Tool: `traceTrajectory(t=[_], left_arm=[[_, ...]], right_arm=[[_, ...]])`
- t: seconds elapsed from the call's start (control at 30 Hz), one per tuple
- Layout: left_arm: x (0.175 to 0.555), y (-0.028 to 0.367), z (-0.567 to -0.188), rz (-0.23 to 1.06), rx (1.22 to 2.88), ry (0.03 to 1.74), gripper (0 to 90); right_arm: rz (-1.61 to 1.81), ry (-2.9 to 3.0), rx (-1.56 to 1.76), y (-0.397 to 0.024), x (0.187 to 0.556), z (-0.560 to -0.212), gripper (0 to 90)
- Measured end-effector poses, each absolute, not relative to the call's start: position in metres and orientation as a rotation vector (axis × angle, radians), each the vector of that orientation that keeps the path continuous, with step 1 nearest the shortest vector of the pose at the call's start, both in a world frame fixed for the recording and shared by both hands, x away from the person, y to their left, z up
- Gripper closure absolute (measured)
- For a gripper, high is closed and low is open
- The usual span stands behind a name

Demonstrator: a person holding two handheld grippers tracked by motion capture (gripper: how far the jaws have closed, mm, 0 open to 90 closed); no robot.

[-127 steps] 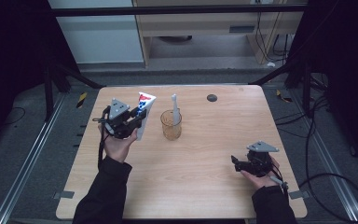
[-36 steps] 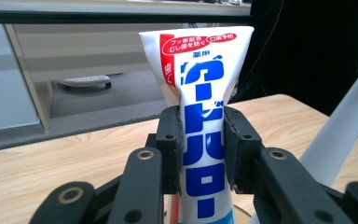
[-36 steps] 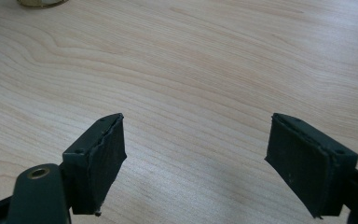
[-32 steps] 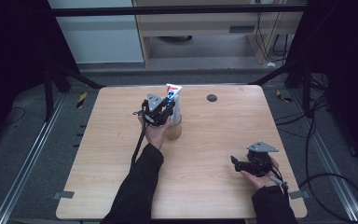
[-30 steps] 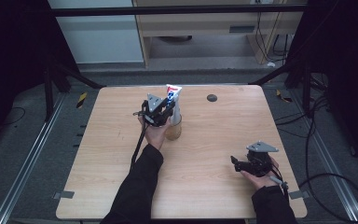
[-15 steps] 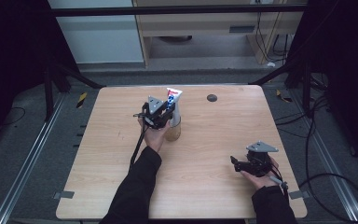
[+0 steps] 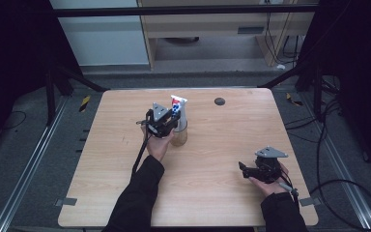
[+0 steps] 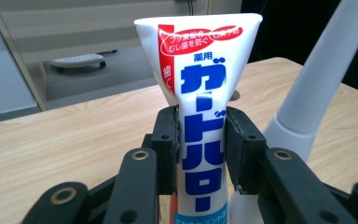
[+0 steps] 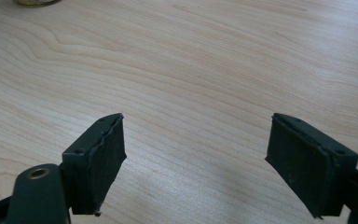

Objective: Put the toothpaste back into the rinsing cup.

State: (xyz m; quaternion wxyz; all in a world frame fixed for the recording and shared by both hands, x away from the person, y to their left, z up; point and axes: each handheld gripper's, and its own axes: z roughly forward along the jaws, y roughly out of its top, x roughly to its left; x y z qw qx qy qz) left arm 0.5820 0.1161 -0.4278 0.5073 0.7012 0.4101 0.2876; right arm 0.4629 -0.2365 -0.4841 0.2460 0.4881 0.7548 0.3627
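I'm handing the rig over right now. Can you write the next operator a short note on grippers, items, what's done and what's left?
Left gripper: jaws either side of the toothpaste tube, which stands upright in the glass cup; they have just been opening slightly, and whether the pads press on it is unclear.
Right gripper: open, nothing between the jaws, resting low over the table at its near right.
A white toothbrush stands in the cup too.
Done: tube in the cup.
Left: probably release fully and draw the left gripper back.

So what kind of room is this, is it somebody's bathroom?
Probably not a bathroom, more like a lab or workshop for recording tests. A bare wooden table stands on grey floor between dark metal frame bars, cables trail across the floor, and a person works with handheld grippers.
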Motion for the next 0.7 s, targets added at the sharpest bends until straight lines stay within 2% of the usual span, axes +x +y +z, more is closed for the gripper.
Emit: traceTrajectory(t=[0.47, 0.7], left_arm=[[0.571, 0.121, -0.441, 0.689, 1.744, 1.018, 66.3], [0.564, 0.124, -0.439, 0.681, 1.749, 1.013, 63.2]], right_arm=[[0.988, 2.062, 1.332, -0.235, 0.463, -0.484, 19.2], [0.988, 2.062, 1.334, -0.235, 0.463, -0.484, 19.2]])
